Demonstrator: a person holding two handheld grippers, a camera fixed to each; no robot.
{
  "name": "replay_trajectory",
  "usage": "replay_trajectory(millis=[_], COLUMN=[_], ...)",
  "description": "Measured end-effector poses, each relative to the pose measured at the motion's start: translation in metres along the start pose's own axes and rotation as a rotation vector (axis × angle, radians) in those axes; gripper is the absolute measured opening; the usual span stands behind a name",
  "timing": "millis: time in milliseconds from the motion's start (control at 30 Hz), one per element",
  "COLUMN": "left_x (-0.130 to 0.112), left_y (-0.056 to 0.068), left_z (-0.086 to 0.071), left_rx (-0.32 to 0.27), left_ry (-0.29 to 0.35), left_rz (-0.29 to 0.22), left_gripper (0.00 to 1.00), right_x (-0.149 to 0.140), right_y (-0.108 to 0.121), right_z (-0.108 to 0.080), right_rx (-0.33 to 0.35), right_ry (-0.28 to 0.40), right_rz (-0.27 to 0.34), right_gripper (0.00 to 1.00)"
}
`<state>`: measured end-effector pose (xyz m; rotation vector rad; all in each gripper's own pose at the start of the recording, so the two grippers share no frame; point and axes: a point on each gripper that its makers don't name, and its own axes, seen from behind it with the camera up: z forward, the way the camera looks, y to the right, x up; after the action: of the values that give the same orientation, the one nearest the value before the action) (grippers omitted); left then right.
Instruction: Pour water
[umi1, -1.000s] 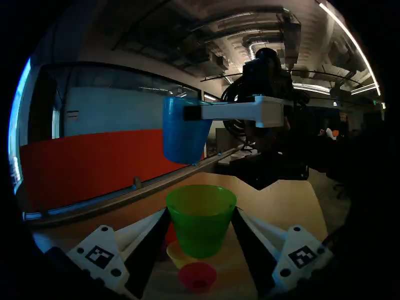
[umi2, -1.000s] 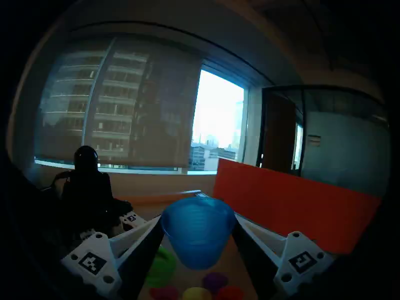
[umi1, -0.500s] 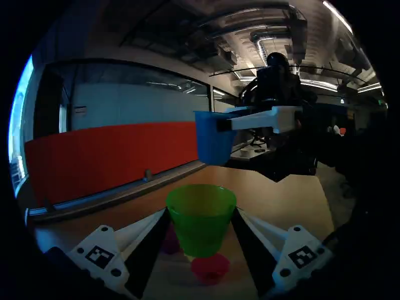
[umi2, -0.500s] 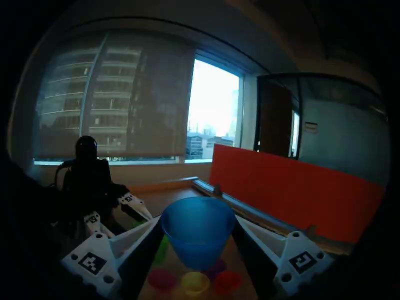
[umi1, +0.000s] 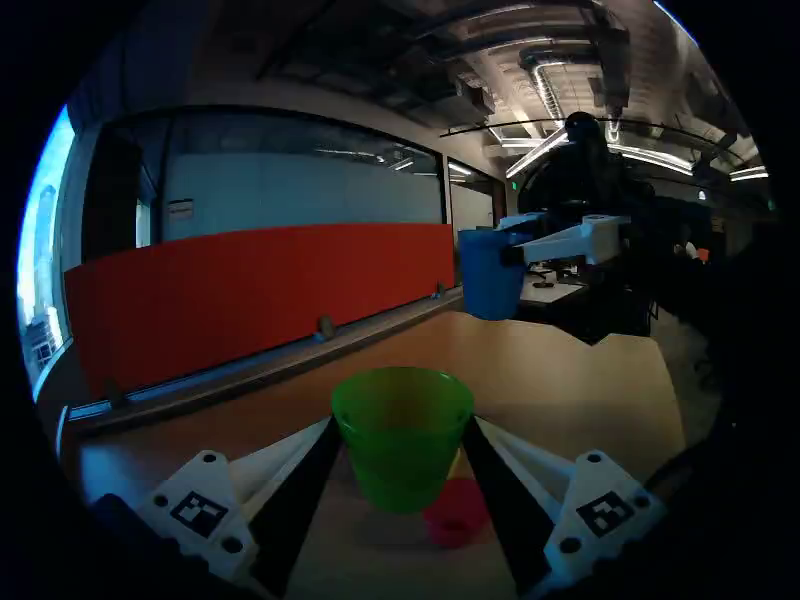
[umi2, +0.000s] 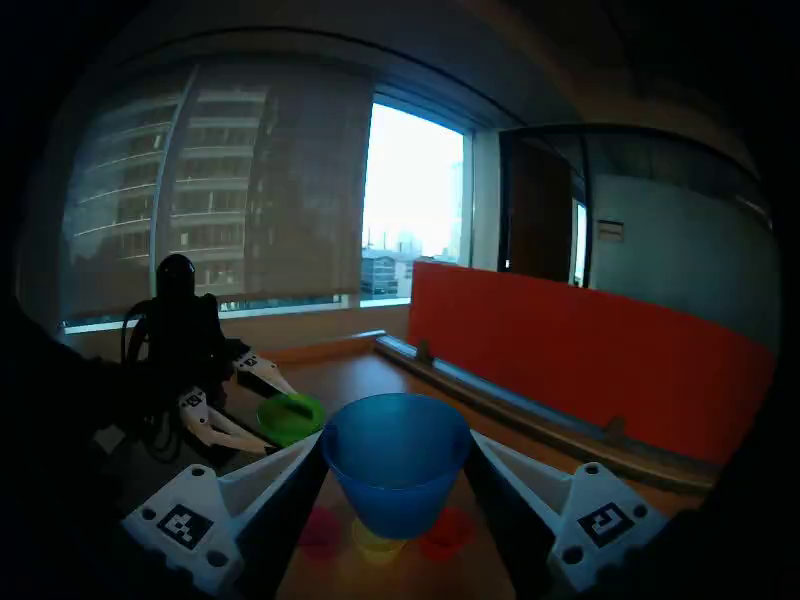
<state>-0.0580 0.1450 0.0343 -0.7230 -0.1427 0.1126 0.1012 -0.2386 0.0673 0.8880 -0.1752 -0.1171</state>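
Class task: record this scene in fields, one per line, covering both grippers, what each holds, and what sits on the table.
Left gripper: shut on green plastic cup
Right gripper: shut on blue plastic cup
Table: wooden table, bearing small pink cup, small yellow cup, small red cup
Pouring: not yet begun, both held cups upright

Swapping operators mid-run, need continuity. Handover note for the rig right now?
Left claw: shut on the green cup, upright.
Right claw: shut on the blue cup, upright.
The two cups are held apart over the table. Small cups sit on it below the blue cup.
Done: both cups gripped.
Left: bring the cups together and tilt one over the other. No pour is under way, and I can't tell whether either cup holds water.
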Motion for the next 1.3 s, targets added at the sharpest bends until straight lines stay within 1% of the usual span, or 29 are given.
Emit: replay_trajectory(millis=[200,467,767,967,1167,1300], left_x=[-0.022,-0.058,-0.092,-0.117,-0.13,-0.14], left_y=[-0.008,-0.014,-0.021,-0.021,-0.017,-0.015], left_z=[0.005,0.012,0.014,0.011,0.012,0.013], left_rx=[0.0,0.003,0.002,-0.017,-0.044,-0.06], left_ry=[-0.058,-0.174,-0.286,-0.387,-0.457,-0.503], left_rz=[-0.005,0.02,0.024,0.034,0.065,0.066], left_gripper=[0.84,0.85,0.85,0.85,0.85,0.85], right_x=[-0.03,-0.073,-0.118,-0.15,-0.171,-0.185], right_y=[0.001,0.001,0.001,0.004,0.002,0.001], right_z=[0.0,0.001,0.004,0.005,0.007,0.009], right_rx=[0.009,0.034,0.055,0.067,0.085,0.095], right_ry=[-0.058,-0.151,-0.255,-0.339,-0.395,-0.429], right_rz=[0.002,0.029,0.046,0.045,0.054,0.062], right_gripper=[0.91,0.91,0.91,0.91,0.91,0.91])
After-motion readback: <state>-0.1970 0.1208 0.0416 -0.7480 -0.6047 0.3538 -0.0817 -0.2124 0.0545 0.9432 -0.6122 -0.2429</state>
